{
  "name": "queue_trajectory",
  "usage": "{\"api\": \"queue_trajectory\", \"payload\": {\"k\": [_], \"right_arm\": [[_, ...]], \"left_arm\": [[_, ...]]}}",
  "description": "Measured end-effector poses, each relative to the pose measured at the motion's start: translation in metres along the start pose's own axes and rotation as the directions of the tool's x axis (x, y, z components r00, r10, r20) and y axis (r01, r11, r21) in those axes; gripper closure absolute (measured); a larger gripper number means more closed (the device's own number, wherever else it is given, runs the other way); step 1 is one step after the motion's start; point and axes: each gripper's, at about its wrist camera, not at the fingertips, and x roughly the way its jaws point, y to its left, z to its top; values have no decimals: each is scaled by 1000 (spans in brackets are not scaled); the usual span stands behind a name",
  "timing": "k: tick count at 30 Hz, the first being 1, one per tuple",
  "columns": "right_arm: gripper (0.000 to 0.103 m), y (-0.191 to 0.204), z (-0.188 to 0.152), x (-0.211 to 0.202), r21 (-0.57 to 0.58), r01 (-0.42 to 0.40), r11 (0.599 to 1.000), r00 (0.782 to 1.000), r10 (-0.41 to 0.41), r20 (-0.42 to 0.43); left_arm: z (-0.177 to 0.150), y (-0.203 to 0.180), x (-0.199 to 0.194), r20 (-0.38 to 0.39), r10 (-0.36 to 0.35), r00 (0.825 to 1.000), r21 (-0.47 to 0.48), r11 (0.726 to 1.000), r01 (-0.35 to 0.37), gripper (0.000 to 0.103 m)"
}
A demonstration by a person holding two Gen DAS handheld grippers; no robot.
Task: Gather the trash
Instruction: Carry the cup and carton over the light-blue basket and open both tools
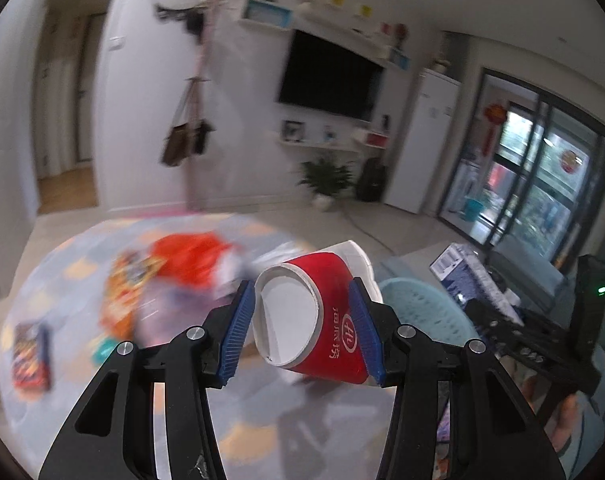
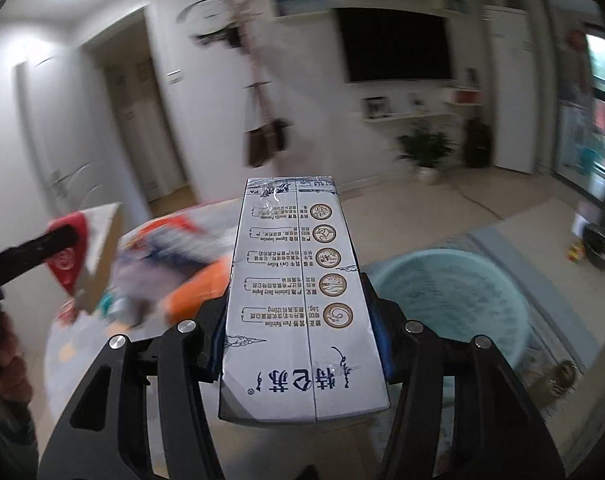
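Note:
My left gripper (image 1: 302, 330) is shut on a red paper cup (image 1: 322, 320) with white lettering, held sideways with its white mouth turned to the left, in the air over the rug. My right gripper (image 2: 300, 336) is shut on a white milk carton (image 2: 298, 300) with printed text and round brown icons, its long side pointing away from me. A light-blue plastic basket (image 2: 454, 300) stands on the floor just right of the carton; in the left wrist view the basket (image 1: 422, 312) shows behind and right of the cup. The cup (image 2: 72, 256) and the left gripper's dark arm appear blurred at the left of the right wrist view.
On the patterned rug (image 1: 62, 272) lie a red bag (image 1: 190, 260), an orange snack packet (image 1: 126, 292) and a small dark packet (image 1: 30, 356), all blurred. A coat stand (image 1: 198, 120), a potted plant (image 1: 326, 180), a wall TV and glass doors stand beyond. A black frame (image 1: 542, 344) is at the right.

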Motion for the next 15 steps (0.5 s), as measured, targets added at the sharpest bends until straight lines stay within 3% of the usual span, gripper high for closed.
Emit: {"api": "queue_trajectory", "payload": {"k": [4,8,15], "right_arm": [[51,-52,5,12,102,97,990,995,-97,-1],[51,-88,-3,30,198,233,952,972,-231,-35],[51,-136,-35,88,324,395,860,917,-351,-189]], "left_arm": [[22,-57,47,-22,-94,995,58,994,95,56],[29,-105,100,-70,-147,987,106,982,154,56],[13,-153,196,-208,-159,965,141,972,190,56]]}}
